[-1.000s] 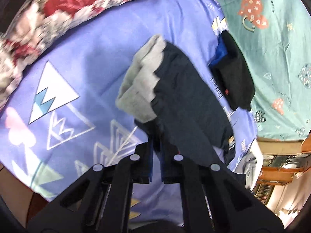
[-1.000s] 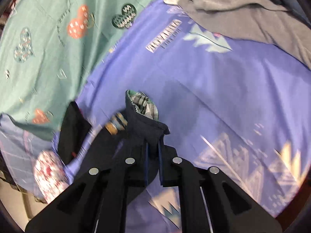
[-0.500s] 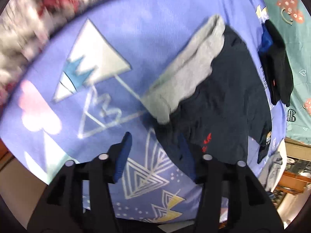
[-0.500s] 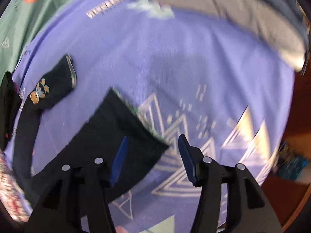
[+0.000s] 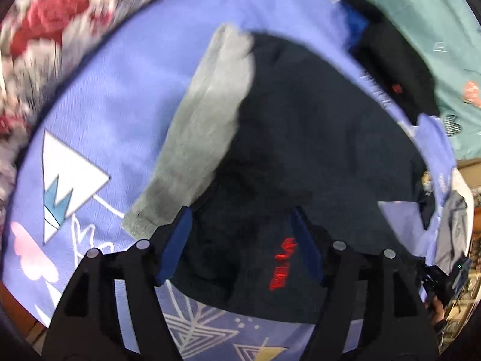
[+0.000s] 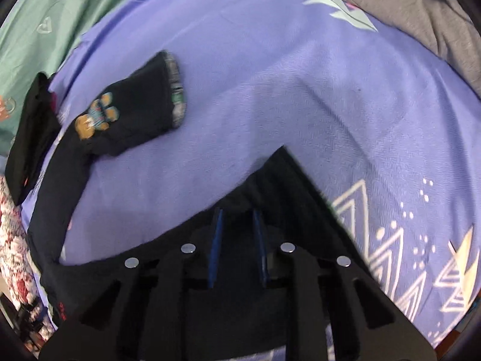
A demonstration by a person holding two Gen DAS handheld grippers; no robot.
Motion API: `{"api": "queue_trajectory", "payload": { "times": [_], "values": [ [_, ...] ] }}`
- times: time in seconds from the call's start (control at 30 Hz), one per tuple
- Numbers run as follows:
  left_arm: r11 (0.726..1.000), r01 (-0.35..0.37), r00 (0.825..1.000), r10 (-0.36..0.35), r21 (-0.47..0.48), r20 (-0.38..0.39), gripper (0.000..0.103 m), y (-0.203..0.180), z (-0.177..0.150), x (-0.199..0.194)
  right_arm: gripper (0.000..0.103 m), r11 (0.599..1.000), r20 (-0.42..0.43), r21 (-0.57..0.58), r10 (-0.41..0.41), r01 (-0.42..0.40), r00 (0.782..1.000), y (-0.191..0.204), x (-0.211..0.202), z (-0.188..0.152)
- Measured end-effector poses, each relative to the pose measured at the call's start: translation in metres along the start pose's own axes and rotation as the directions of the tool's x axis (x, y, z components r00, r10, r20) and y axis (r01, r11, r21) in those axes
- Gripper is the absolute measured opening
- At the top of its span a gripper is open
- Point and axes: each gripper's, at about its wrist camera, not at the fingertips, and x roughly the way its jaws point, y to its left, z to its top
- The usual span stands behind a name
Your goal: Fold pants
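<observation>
A bed is covered by a periwinkle-blue sheet (image 6: 285, 96) printed with white triangles and lettering. In the left wrist view, dark navy pants (image 5: 315, 138) with a grey waistband (image 5: 207, 132) are laid flat at the centre of the sheet, a folded black garment (image 5: 393, 72) is placed at 2 o'clock beside a teal patterned cloth (image 5: 427, 15), and a floral quilt (image 5: 45, 30) is bunched at 10 o'clock. In the right wrist view, one pant leg cuff bearing a cartoon patch (image 6: 96, 117) is seen at 9 o'clock, and a grey garment (image 6: 405, 15) is spread at 1 o'clock.
</observation>
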Motion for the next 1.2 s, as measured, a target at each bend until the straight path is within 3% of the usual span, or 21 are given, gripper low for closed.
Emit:
{"api": "queue_trajectory", "payload": {
  "times": [0.1,0.17,0.23,0.3,0.4,0.5,0.57,0.77,0.8,0.83,0.93,1.0,1.1,1.2],
  "values": [
    [0.999,-0.031,0.999,0.031,-0.014,-0.033,0.068,0.014,-0.001,0.012,0.021,0.988,0.046,-0.004,-0.157,0.157,0.987,0.000,-0.010,0.007],
    [0.999,-0.033,0.999,0.032,-0.015,-0.040,0.068,0.013,0.000,0.007,0.026,0.994,0.073,-0.013,-0.108,0.109,0.991,0.007,-0.017,0.009],
    [0.999,-0.042,0.999,0.041,-0.030,-0.031,0.068,0.013,0.003,-0.004,0.044,0.999,0.077,-0.026,-0.027,0.029,0.997,0.014,-0.020,0.013],
    [0.999,-0.033,0.999,0.034,-0.036,0.028,0.070,0.008,0.004,-0.023,0.045,1.000,0.078,-0.003,0.030,-0.030,0.997,0.019,-0.017,0.019],
    [1.000,-0.013,0.993,0.010,0.026,0.121,0.076,-0.012,0.005,-0.053,0.045,0.984,0.047,0.097,0.147,-0.151,0.988,0.023,0.003,0.031],
    [0.995,-0.012,0.974,-0.012,0.104,0.226,0.090,-0.039,0.001,-0.076,0.045,0.966,0.027,0.171,0.195,-0.196,0.981,0.028,0.023,0.042],
    [0.990,-0.018,0.964,-0.021,0.142,0.266,0.093,-0.051,-0.007,-0.083,0.047,0.963,0.035,0.182,0.196,-0.199,0.980,0.036,0.032,0.050],
    [0.998,-0.019,0.986,0.009,0.058,0.165,0.093,-0.048,-0.027,-0.041,0.048,0.962,0.052,0.186,0.192,-0.198,0.980,0.056,0.043,0.070],
    [0.999,-0.030,0.988,0.024,0.036,0.153,0.093,-0.043,-0.031,-0.032,0.037,0.968,0.044,0.159,0.187,-0.192,0.981,0.063,0.046,0.077],
    [0.999,-0.039,0.989,0.034,0.026,0.143,0.093,-0.039,-0.033,-0.027,0.015,0.972,0.028,0.140,0.185,-0.187,0.982,0.066,0.048,0.078],
    [0.994,-0.111,0.989,0.112,-0.014,0.099,0.093,-0.028,-0.038,-0.010,0.011,0.984,0.012,0.051,0.170,-0.170,0.985,0.083,0.041,0.085],
    [0.990,-0.135,0.985,0.139,-0.046,0.105,0.093,-0.021,-0.036,-0.011,0.011,0.984,0.078,-0.071,0.172,-0.166,0.982,0.099,0.013,0.092],
    [0.988,-0.150,0.981,0.154,-0.044,0.119,0.093,-0.017,-0.031,-0.016,0.011,0.958,0.192,-0.280,0.112,-0.055,0.975,0.112,-0.032,0.107],
    [0.985,-0.172,0.978,0.174,-0.028,0.118,0.093,-0.017,-0.026,-0.016,0.011,0.918,0.217,-0.390,0.012,0.076,0.976,0.110,-0.036,0.115]
  ]
}}
